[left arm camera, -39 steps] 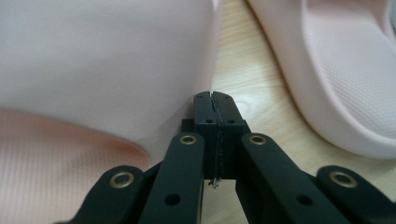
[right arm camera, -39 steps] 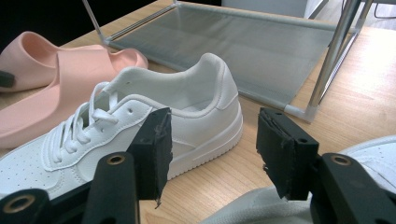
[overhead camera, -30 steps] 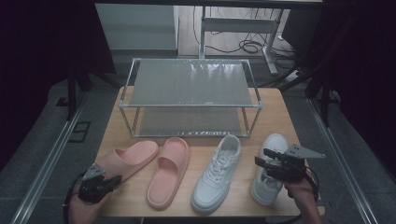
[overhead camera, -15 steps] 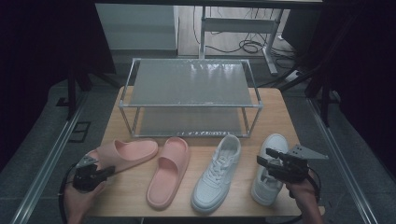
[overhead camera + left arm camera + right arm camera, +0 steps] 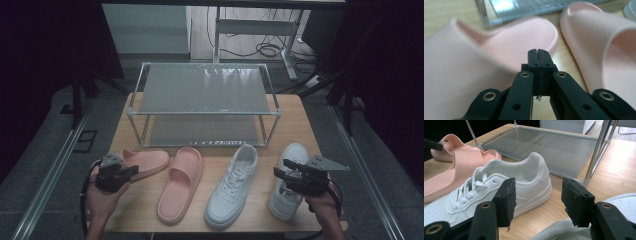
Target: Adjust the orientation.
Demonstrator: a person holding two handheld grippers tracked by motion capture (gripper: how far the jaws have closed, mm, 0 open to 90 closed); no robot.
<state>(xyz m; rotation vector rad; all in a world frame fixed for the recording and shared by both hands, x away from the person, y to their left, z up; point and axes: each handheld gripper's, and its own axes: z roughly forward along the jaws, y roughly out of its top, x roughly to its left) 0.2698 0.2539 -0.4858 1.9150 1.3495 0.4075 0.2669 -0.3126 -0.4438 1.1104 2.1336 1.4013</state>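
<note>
Your left gripper (image 5: 131,171), jaws pressed together and empty, sits at the desk's (image 5: 300,120) eight o'clock, apparently over the outer pink slipper (image 5: 145,162). Your right gripper (image 5: 281,168), at four o'clock, gapes wide above a white sneaker (image 5: 290,190).

Two-tier rack (image 5: 205,90) set at far side of wooden surface (image 5: 295,125); cables (image 5: 260,50) seen on floor (image 5: 45,165) beyond.

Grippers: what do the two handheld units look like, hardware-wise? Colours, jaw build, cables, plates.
Both are black. The left gripper has angular linkage arms with brass-coloured rivets and a dark cable looping off it. The right gripper has blocky jaws faced with rough black pads; in the high view it carries a grey three-cornered plate on top. No sleeves in view.
</note>
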